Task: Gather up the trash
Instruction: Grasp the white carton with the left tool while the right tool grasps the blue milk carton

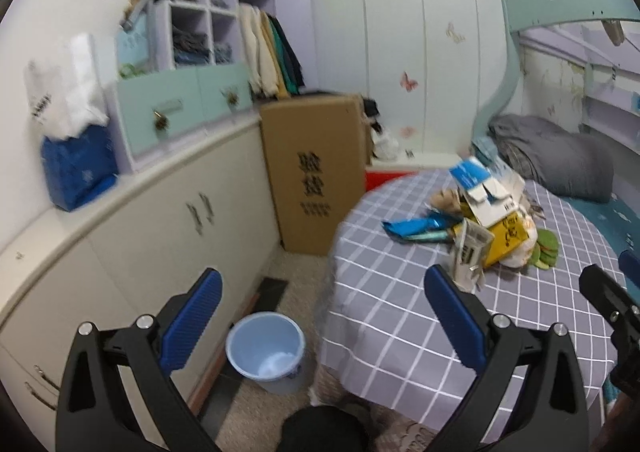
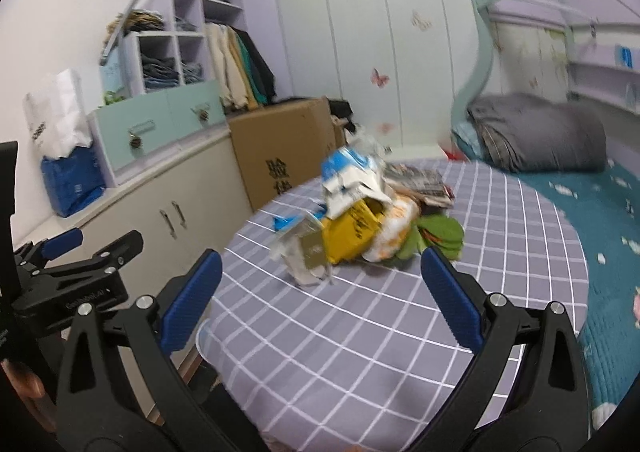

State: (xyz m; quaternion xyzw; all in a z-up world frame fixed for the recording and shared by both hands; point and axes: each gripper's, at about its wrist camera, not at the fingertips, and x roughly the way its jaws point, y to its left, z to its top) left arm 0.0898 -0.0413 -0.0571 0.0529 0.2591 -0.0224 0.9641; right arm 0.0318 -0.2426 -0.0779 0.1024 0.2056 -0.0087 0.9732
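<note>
Blue bin (image 1: 264, 348) shows only from left wrist.

- The checked table (image 2: 360, 332) is bare at 6 o'clock of the trash pile (image 2: 360, 224), open to the spread right gripper (image 2: 320, 292).
- Grey bedding (image 2: 540, 140) crowds 2 o'clock.
- The bucket (image 1: 264, 348) is open-topped between cabinet (image 1: 140, 252) and table edge; a cardboard box (image 1: 316, 172) blocks 12 o'clock behind it.
</note>
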